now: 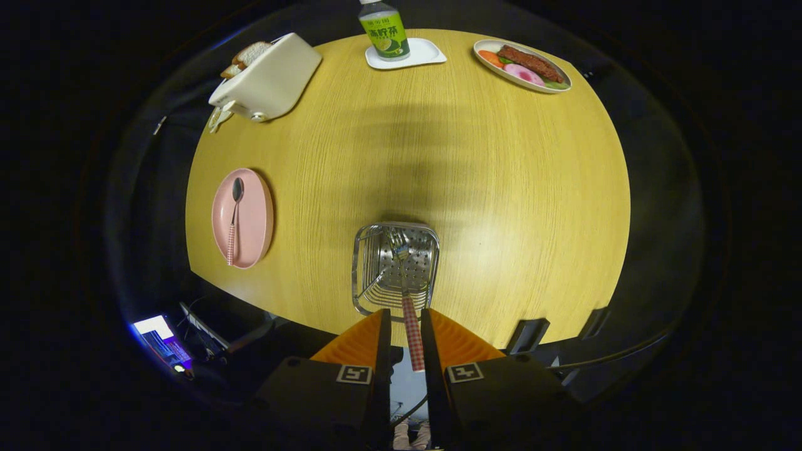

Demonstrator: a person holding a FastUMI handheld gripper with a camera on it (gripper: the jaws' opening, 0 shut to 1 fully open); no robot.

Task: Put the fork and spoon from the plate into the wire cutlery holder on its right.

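Note:
A fork [410,326] with a red-checked handle stands in the wire cutlery holder [360,275]. Its tines rest on the holder's perforated bottom and its handle rises between my fingers. My gripper [405,313] hangs over the holder's near rim, narrowly open. The handle lies against the right orange finger [451,341], and a slit of space shows between it and the left finger [360,341]. The spoon [234,219], with a matching checked handle, lies lengthwise on the pink plate [257,219], to the left of the holder.
The round wooden table [501,188] also carries a white toaster with bread [269,78] at the far left. A green bottle on a white coaster [385,31] stands at the far middle. A plate of food [523,66] is at the far right. A lit screen [163,341] sits below the table's near left edge.

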